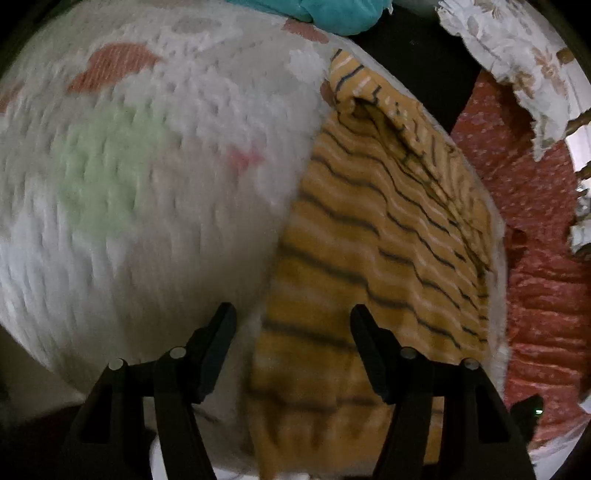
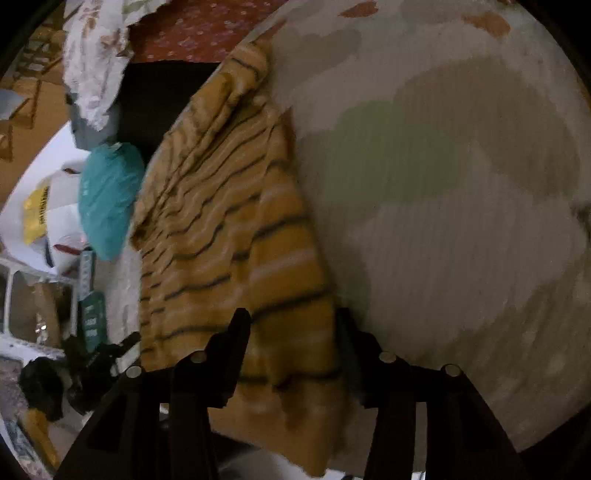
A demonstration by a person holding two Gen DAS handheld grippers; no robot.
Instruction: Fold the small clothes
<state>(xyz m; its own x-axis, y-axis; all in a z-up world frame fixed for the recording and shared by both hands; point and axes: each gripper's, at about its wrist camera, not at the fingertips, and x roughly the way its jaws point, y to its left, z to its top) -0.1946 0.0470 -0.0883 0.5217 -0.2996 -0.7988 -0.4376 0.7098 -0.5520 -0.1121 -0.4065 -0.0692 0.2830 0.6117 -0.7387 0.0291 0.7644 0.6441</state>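
Left gripper (image 1: 293, 325): its two black fingers stood well apart, spread wide and grasping nothing, hovering over the near edge of the striped garment; the left finger (image 1: 216, 343) sat over the white blanket, the right finger (image 1: 369, 347) over the orange cloth.
Striped garment (image 1: 373, 236): a small mustard-orange piece with thin dark and pale stripes lay spread on the blanket, right of centre in the left wrist view, rumpled toward its far end where a fold stood up.
Blanket (image 1: 147, 229): white and textured, with pale green, terracotta and pink patches, it filled the left and middle of that view and lay under the garment; the picture was blurred.
Teal cloth (image 1: 325, 13): bunched at the top edge, beyond the blanket.
Red patterned fabric (image 1: 535, 266): lay to the right, beside the blanket's edge.
Floral white cloth (image 1: 517, 48): hung ragged-edged at the upper right.
Right wrist view, teal cloth (image 2: 107, 199): seen at the left, just beside the garment's far edge.
Striped garment, right view (image 2: 229, 221): ran from upper centre down to the fingers, with the blanket (image 2: 461, 221) to its right.
Right gripper (image 2: 291, 328): fingers parted, the near hem of the garment lying between them; whether they pressed on it could not be told.
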